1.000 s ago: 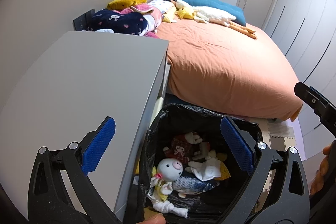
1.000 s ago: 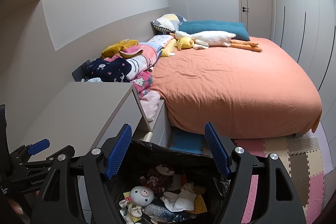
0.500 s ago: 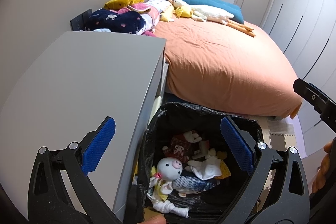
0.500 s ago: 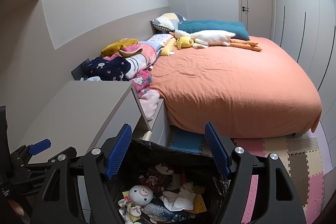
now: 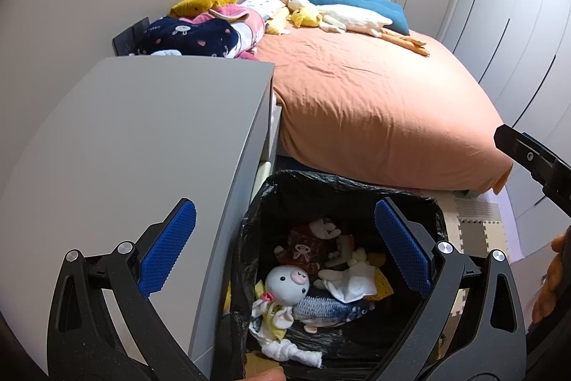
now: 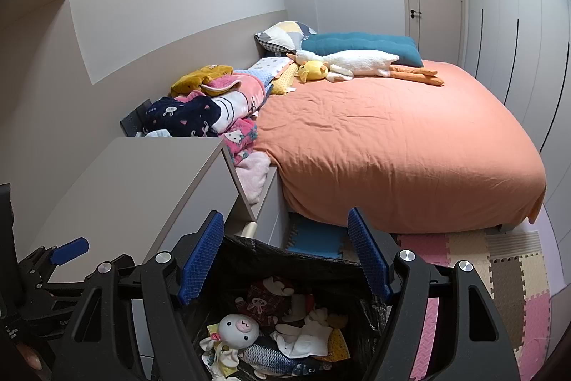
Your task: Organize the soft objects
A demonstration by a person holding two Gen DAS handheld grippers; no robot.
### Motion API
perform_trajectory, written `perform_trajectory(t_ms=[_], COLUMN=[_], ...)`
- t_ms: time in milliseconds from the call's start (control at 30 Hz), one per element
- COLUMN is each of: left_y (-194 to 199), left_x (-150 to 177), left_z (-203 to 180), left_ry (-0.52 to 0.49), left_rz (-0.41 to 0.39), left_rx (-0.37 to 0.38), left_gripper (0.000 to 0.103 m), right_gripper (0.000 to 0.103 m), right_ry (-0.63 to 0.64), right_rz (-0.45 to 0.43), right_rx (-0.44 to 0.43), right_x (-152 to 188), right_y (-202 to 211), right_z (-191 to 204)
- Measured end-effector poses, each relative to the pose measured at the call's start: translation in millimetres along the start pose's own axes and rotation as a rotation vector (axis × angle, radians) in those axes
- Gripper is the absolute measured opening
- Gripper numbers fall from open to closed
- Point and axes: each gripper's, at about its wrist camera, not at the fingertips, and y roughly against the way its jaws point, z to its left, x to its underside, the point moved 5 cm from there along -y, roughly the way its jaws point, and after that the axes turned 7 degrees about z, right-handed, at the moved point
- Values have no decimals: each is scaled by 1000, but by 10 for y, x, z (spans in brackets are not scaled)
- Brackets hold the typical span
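Left tongs [image 5: 285, 249], seen from their own camera: the two blue pads stand wide apart with nothing between them, so these tongs are open and empty. Directly below and ahead of them lies the bin [image 5: 410, 199], lined with a black bag, its mouth framed by the two fingers. Inside the bin, a heap of soft toys: a grey pig-faced doll [image 5: 287, 284] nearest the left finger, a blue-grey plush fish [image 5: 328, 309] just beyond it, a white cloth piece [image 5: 351, 283] toward the right finger, and a dark red plaid toy [image 5: 303, 247] at the far side. To the left of the tongs, a grey bench [image 5: 142, 138] with a bare top touches or nearly touches the bin's side.

Right tongs [image 6: 285, 256], from their own camera: pads likewise spread, gripping nothing, poised above the same bin, with the pig doll below the left finger. The left tongs appear at this view's lower left edge.

Far ahead of both tongs, a bed [image 6: 392, 145] under an orange cover. At its far end rest a long white goose plush [image 6: 357, 63], a yellow duck plush [image 6: 312, 71] touching the goose's neck, and a teal cushion [image 6: 360, 42] behind them. Ahead and left of the tongs, between bench and bed, a pile of folded fleece garments [image 6: 214, 106]. Foam floor mats [image 6: 499, 270] lie ahead to the right.
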Motion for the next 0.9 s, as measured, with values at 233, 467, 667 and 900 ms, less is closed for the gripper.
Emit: perform_trajectory(t_ms=[233, 467, 667, 900], left_y=[27, 88, 76, 57], left_x=[19, 44, 83, 84], left_z=[-91, -98, -169, -225], left_ry=[-36, -29, -75, -97], left_rz=[-5, -54, -60, -50], left_rx=[1, -19, -39, -58], left_gripper=[97, 97, 97, 97], right_gripper=[73, 73, 73, 73], right_ry=[-2, -3, 0, -4], right_rz=[3, 7, 7, 6], right_rx=[0, 0, 1, 0], right_x=[26, 48, 53, 57], right_y=[-12, -25, -23, -30], right_z=[-25, -44, -48, -59])
